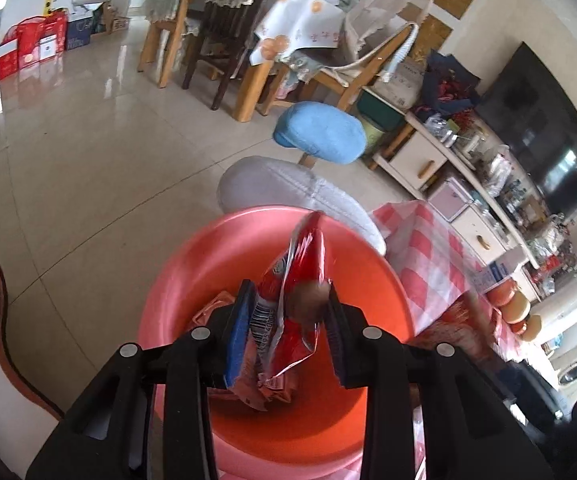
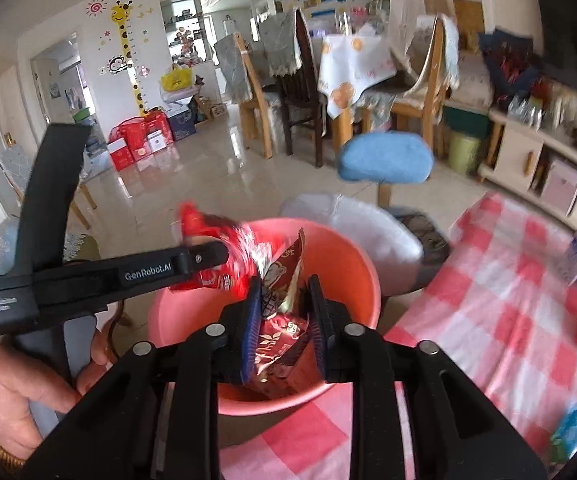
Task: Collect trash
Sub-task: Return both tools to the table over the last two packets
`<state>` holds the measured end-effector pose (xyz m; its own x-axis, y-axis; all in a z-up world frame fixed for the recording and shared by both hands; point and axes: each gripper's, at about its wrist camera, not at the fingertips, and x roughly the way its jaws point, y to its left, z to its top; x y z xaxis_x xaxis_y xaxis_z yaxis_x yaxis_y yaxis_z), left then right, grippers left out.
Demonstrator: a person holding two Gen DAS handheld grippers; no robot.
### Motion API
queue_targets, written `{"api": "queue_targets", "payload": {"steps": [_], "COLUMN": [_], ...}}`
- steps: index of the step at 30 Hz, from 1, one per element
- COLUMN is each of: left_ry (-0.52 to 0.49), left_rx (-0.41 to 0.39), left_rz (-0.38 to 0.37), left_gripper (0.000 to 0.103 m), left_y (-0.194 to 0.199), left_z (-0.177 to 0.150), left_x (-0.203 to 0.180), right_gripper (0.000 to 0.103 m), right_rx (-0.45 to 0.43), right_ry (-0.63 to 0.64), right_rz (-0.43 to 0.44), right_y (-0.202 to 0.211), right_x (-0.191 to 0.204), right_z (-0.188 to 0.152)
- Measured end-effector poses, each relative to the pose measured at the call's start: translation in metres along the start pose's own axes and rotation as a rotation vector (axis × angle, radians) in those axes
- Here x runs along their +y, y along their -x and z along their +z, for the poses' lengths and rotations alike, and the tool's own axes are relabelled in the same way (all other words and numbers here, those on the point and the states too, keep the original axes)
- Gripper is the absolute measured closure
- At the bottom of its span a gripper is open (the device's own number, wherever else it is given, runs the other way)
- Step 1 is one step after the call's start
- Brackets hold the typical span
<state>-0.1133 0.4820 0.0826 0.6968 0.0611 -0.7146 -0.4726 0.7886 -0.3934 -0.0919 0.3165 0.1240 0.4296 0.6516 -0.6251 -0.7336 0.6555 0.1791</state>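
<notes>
Crumpled red foil wrappers are seen between both grippers' parted blue pads, left gripper and right gripper, over a pink basin at the checked table's edge.

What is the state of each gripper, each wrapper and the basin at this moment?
left gripper: over the basin, red wrapper between its jaws; grip cannot be told.
right gripper: over the basin, dark red wrapper between its jaws; grip cannot be told.
red wrapper: crumpled, above the basin.
dark red wrapper: crumpled, above the basin.
pink basin: upright on the checked tablecloth.
</notes>
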Motion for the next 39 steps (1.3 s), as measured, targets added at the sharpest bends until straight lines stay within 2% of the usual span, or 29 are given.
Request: {"api": "queue_targets", "payload": {"steps": [1,2,3,4,5,7,9,13,16,18,24,28,30,35,39], "left_ry": [0.001,-0.002,-0.01,-0.026,-0.054,-0.084,-0.092,-0.118,-0.145,-0.167,-0.239,-0.296,-0.324,-0.359,-0.424], "left_rx": [-0.004,-0.013,-0.02,-0.029,-0.042,-0.064,-0.089,-0.139,-0.172,-0.193,-0.227,-0.224,-0.234,-0.243,-0.228], "left_rz": [-0.006,-0.008,0.004,0.017,0.036,0.052,0.047,0.023,-0.003,-0.021,-0.066,-0.066,-0.041,-0.047,-0.045], "left_gripper": [0.061,0.055,0.044,0.035,0.034,0.028,0.023,0.022,0.019,0.014,0.014,0.014,0.014,0.014,0.014], "left_y": [0.0,0.0,0.001,0.002,0.003,0.006,0.011,0.017,0.02,0.022,0.024,0.021,0.022,0.024,0.026], "left_z": [0.001,0.001,0.001,0.0,-0.001,-0.002,-0.003,-0.005,-0.008,-0.013,-0.022,-0.029,-0.031,-0.036,-0.042], "left_x": [-0.001,-0.002,-0.004,-0.007,-0.011,-0.018,-0.021,-0.029,-0.039,-0.044,-0.067,-0.084,-0.092,-0.107,-0.128], "right_gripper": [0.056,0.049,0.038,0.034,0.033,0.02,0.018,0.017,0.009,0.009,0.004,0.004,0.004,0.004,0.004], "right_rx": [0.001,-0.001,-0.006,-0.011,-0.017,-0.022,-0.028,-0.037,-0.054,-0.073,-0.108,-0.12,-0.118,-0.106,-0.096], "right_ry": [-0.014,-0.034,-0.052,-0.073,-0.099,-0.12,-0.13,-0.098,-0.07,-0.06,-0.036,-0.039,-0.051,-0.075,-0.068], "right_rz": [0.0,-0.011,-0.016,-0.014,-0.006,-0.024,-0.034,-0.083,-0.113,-0.125,-0.19,-0.233,-0.247,-0.297,-0.329], "right_y": [-0.003,-0.005,-0.005,-0.004,-0.001,0.004,0.011,0.026,0.039,0.048,0.069,0.085,0.09,0.104,0.115], "right_x": [-0.003,-0.007,-0.01,-0.014,-0.019,-0.026,-0.032,-0.039,-0.043,-0.046,-0.058,-0.072,-0.08,-0.097,-0.106], "right_z": [-0.003,-0.006,-0.008,-0.012,-0.015,-0.019,-0.022,-0.029,-0.041,-0.049,-0.066,-0.074,-0.078,-0.09,-0.102]}}
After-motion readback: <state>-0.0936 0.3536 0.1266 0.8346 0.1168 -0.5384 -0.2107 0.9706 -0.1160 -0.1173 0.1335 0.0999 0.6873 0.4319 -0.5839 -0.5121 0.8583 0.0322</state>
